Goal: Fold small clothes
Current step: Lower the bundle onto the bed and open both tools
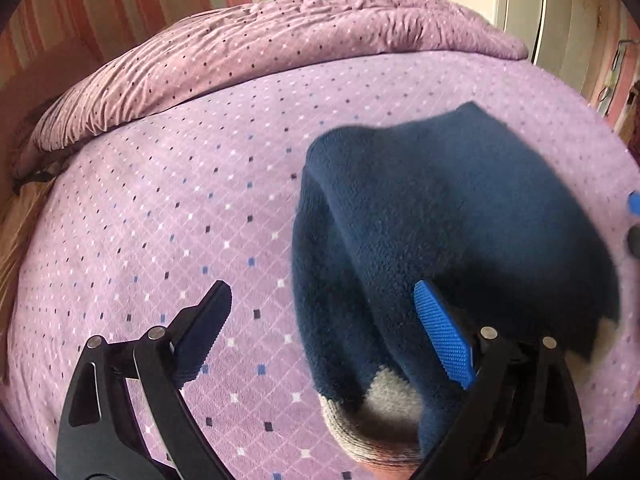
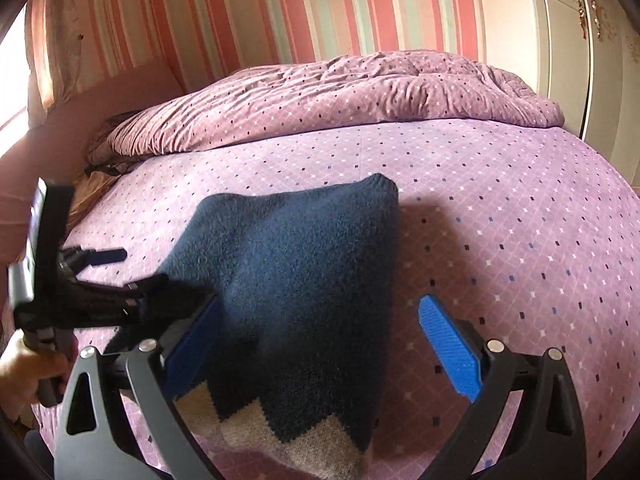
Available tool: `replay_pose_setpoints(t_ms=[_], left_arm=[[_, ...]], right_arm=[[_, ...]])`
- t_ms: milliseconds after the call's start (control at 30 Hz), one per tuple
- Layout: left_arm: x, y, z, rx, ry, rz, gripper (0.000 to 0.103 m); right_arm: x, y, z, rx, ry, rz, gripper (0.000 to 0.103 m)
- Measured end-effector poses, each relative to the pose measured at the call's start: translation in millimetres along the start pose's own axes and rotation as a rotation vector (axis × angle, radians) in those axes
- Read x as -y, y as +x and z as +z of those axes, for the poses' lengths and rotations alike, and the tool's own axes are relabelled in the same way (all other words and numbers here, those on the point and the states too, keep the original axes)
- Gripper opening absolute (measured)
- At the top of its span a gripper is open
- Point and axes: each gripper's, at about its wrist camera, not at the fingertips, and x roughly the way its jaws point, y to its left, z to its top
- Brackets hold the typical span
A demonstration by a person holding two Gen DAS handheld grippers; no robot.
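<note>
Left tongs (image 1: 320, 332) stand wide apart, nothing between the pads; the blue pad (image 1: 444, 340) lies against the near part of the navy knit garment (image 1: 448, 216), the dark pad (image 1: 204, 332) over bare bedspread (image 1: 160, 200). Right tongs (image 2: 320, 344) are likewise wide, straddling the garment's near portion without gripping it; the left pad (image 2: 192, 344) touches the cloth's side, the right pad (image 2: 448, 344) sits apart from it. The garment lies on the bed toward its near edge, navy body reaching toward the middle. The right view shows a beige zigzag band (image 2: 256, 424) at the garment's near end; the left view shows only grey-beige ribbing (image 1: 376, 412) there. The right view alone shows the left device and the hand (image 2: 24, 372) holding it. Beyond, a rumpled duvet (image 2: 340, 96) lies along the bed's far edge, then striped wallpaper (image 2: 280, 12) and a white wardrobe (image 2: 576, 60).
</note>
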Motion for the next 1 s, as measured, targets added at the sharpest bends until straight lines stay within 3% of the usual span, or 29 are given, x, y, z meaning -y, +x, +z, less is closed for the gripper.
replay_pose_setpoints(t_ms=[100,233,333,400,600,1000], left_arm=[[3,13,-9,-0.014,0.001,0.013,0.093],[-12,20,-22,-0.026,-0.067,-0.045,0.093],[-9,18,-24,-0.011,-0.051,-0.031,0.093],[-7,17,-24,-0.006,-0.048,-0.019,0.093],[-8,18,-25,0.001,-0.062,-0.025,0.094],[-13,25,-31,0.035,-0.074,-0.062,0.100]], right_arm=[[-1,-2,-1,0.008,0.007,-0.006,0.098],[-9,-1,-6,0.024,-0.049,-0.055,0.099],[-27,-4,-8,0.074,-0.158,-0.113,0.099],[-42,-2,-14,0.112,-0.242,-0.209,0.099],[-53,22,-41,0.045,-0.349,-0.313,0.098],[-16,37,-58,0.011,-0.149,-0.178,0.101]])
